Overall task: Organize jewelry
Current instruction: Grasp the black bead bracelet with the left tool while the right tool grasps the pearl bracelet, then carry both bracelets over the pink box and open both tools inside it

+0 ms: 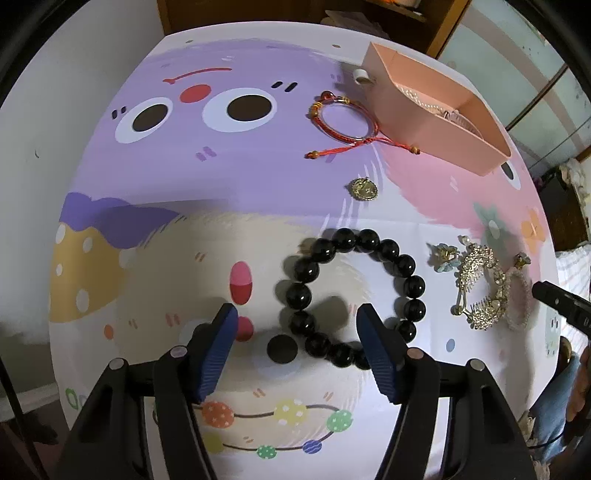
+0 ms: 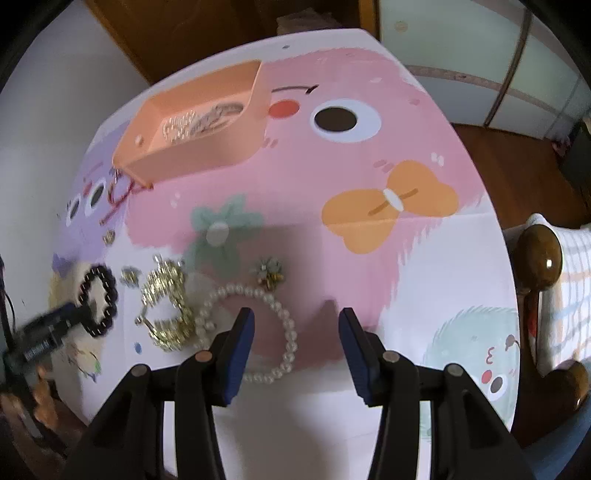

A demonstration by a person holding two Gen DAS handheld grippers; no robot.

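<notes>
Hovering our half-open, empty left gripper (image 1: 297, 325) over the black bead bracelet (image 1: 352, 297) at lower centre, we should straddle one beaded side before closing, our empty right gripper (image 2: 295, 328) likewise parted over the pearl bracelet (image 2: 251, 328).

You're working in a home, likely a bedroom: the desk (image 2: 424, 295) wears a cartoon-printed cover, dark wooden furniture (image 2: 221, 33) and a sliding glass-panelled door (image 2: 480, 55) stand behind it, with checked bedding (image 2: 576, 280) and a carved wooden post (image 2: 539, 258) just beside it.
</notes>
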